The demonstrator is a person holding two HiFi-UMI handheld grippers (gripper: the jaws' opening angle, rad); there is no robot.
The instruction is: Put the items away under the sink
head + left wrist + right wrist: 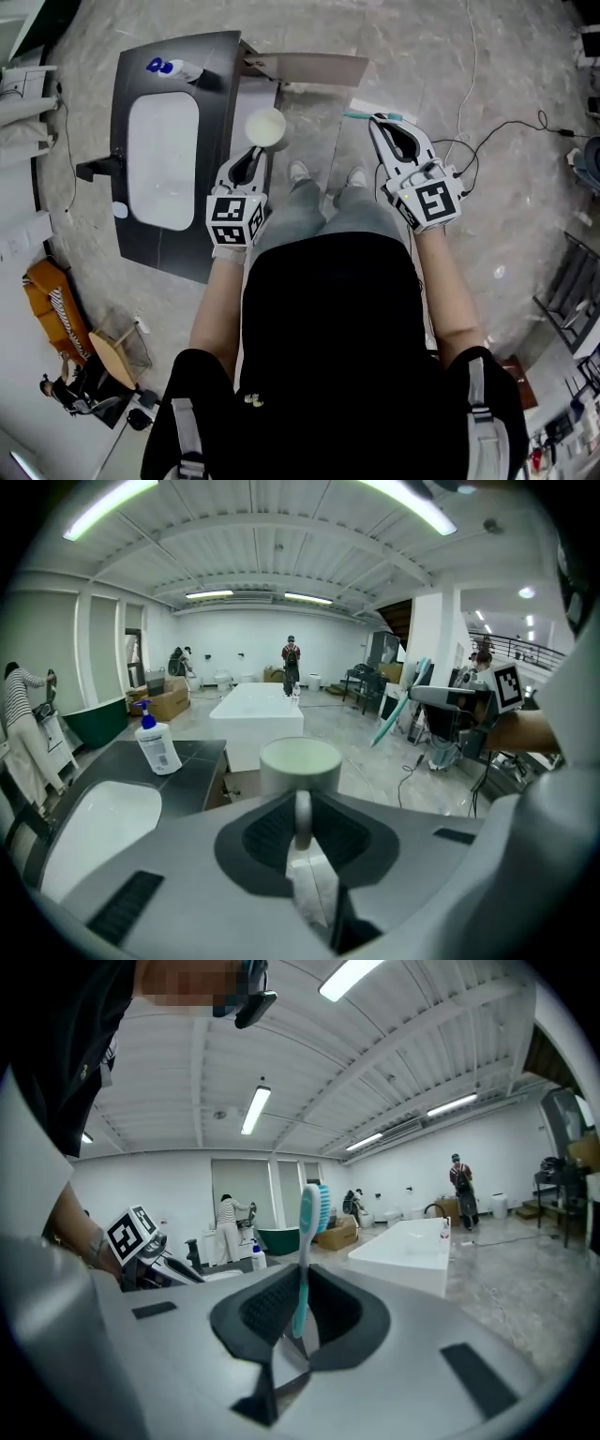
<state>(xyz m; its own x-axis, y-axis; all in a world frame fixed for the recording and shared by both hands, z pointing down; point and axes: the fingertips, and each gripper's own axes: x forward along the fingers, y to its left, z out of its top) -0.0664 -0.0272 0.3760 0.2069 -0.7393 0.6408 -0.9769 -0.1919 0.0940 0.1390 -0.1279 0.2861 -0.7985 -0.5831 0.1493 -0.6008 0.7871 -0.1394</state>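
Observation:
My left gripper (255, 155) is shut on the handle of a pale cup (265, 126), held just right of the dark vanity top (215, 84). In the left gripper view the cup (299, 764) stands upright beyond the jaws, its handle pinched between them. My right gripper (386, 126) is shut on a teal toothbrush (372, 116); in the right gripper view the toothbrush (307, 1241) stands upright with its bristles on top. The white sink basin (162, 159) is set in the vanity top.
A pump bottle (172, 67) with a blue top stands at the far end of the vanity, also seen as the bottle (157, 740). An open cabinet door (309, 67) sticks out beside the vanity. Cables (487, 131) trail over the floor to the right. People stand far off.

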